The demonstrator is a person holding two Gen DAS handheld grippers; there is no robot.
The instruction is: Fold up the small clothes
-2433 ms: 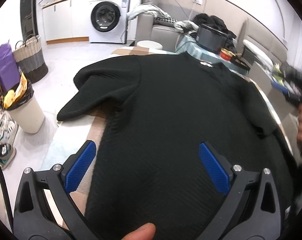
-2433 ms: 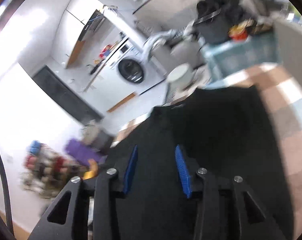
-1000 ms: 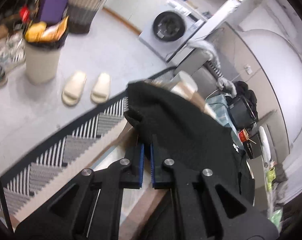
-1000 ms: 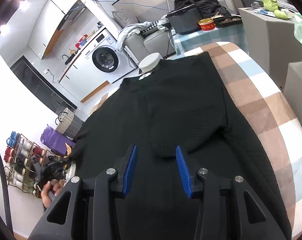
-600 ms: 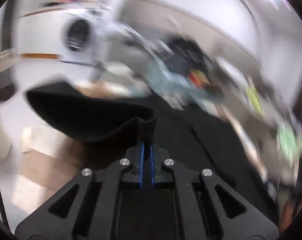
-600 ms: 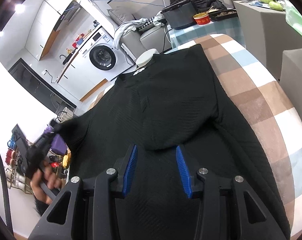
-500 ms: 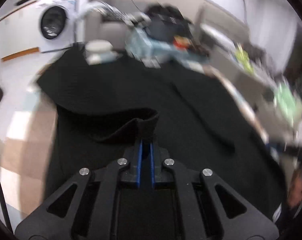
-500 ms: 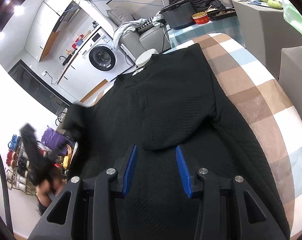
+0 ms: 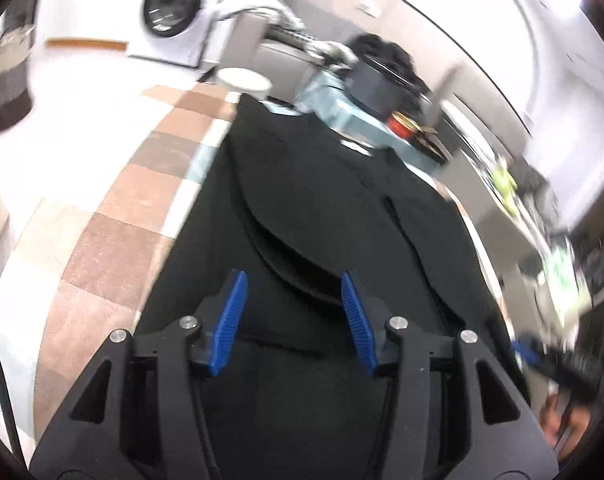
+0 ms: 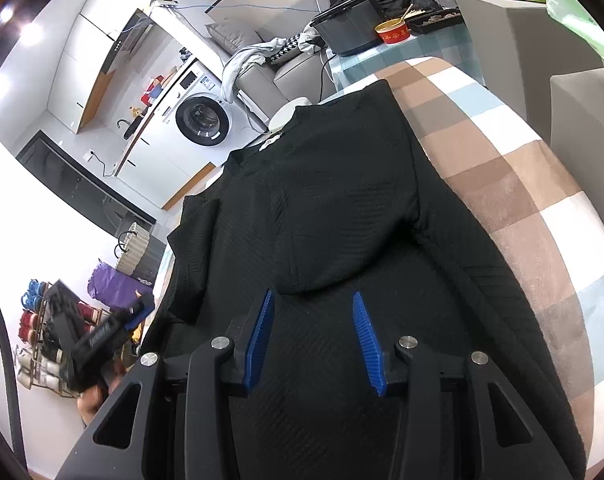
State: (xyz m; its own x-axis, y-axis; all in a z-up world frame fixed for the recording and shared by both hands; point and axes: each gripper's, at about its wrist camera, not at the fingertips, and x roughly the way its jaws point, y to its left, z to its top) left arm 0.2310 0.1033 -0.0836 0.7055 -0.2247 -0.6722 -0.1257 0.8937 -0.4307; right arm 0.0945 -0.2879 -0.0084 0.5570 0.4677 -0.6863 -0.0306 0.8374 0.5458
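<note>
A black knitted top [image 10: 342, 208] is spread flat on a checked blanket [image 10: 514, 184], its collar towards the far edge, with both sleeves laid inward over the body. Above its lower part the left gripper [image 9: 293, 312] is held with jaws opening and nothing pinched between the blue pads. The right gripper [image 10: 313, 336] is likewise held over the hem, jaws parted and empty. A washing machine [image 10: 199, 118] is seen beyond.
</note>
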